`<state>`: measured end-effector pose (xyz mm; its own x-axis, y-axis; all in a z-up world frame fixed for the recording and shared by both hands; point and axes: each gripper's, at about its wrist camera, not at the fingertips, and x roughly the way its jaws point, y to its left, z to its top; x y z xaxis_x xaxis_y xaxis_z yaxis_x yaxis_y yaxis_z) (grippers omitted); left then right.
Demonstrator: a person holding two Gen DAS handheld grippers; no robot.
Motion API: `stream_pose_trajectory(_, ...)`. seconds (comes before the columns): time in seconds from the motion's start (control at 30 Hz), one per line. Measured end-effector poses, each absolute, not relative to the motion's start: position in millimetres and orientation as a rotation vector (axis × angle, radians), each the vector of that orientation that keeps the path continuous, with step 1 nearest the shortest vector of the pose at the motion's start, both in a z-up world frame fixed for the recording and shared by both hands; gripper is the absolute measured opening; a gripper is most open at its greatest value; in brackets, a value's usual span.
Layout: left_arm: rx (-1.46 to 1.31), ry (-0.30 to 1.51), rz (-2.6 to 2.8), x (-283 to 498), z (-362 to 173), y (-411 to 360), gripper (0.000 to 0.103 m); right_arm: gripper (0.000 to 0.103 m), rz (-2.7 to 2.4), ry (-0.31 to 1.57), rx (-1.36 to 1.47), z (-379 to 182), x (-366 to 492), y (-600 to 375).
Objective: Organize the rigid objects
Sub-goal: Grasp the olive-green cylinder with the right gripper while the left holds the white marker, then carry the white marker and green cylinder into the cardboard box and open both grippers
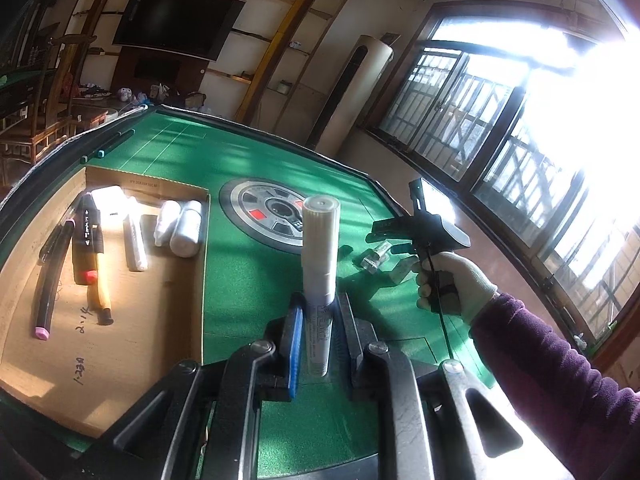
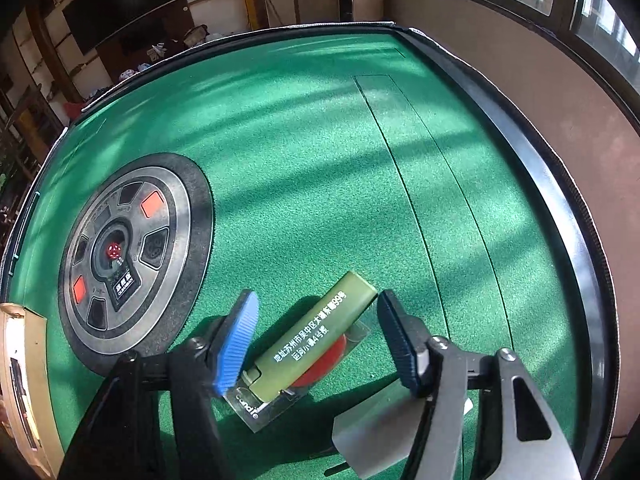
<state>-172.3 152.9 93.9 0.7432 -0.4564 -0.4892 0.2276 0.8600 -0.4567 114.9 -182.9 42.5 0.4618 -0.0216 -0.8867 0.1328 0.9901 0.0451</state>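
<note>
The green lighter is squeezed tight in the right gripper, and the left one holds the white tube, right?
Not quite. In the right wrist view the right gripper is open, its fingers either side of the green lighter, not squeezing it. The left gripper does hold the white tube.

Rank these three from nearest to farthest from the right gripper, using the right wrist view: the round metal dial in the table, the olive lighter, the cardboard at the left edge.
1. Olive lighter: lying between the open jaws of the right gripper.
2. Round metal dial: set in the green felt, ahead and to the left.
3. Cardboard: at the far left edge of the view.
</note>
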Motion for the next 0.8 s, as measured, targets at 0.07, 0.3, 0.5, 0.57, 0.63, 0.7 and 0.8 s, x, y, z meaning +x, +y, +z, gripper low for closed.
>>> stream_pose_trajectory(0.07, -0.399, 0.632, -0.375, -170.5, 91.0, 160.0, 0.014, 0.020, -0.085, 1.082, 0.107, 42.3, 113.3, -181.4)
stream_pose_trajectory(0.3, -0.449, 0.626, -0.340, -172.3, 89.6, 184.0, 0.014, 0.020, 0.005, 0.998, 0.186, 61.3, 83.3, -190.1)
stream_pose_trajectory(0.5, -0.489, 0.607, -0.284, -190.4, 99.1, 220.0, 0.014, 0.020, 0.166, 0.935, 0.250, 85.7, 44.1, -176.6)
stream_pose_trajectory(0.57, -0.506, 0.602, -0.269, -197.2, 101.3, 233.7, 0.014, 0.020, 0.233, 0.922, 0.257, 93.8, 31.9, -163.1)
stream_pose_trajectory(0.63, -0.509, 0.604, -0.248, -203.2, 103.2, 245.0, 0.014, 0.020, 0.304, 0.910, 0.263, 101.4, 18.9, -145.8)
stream_pose_trajectory(0.7, -0.494, 0.614, -0.225, -206.2, 104.6, 253.7, 0.014, 0.020, 0.385, 0.902, 0.273, 108.8, 5.9, -125.4)
stream_pose_trajectory(0.8, -0.464, 0.653, -0.199, -203.5, 103.9, 261.0, 0.014, 0.020, 0.503, 0.897, 0.281, 116.7, -12.8, -89.4)
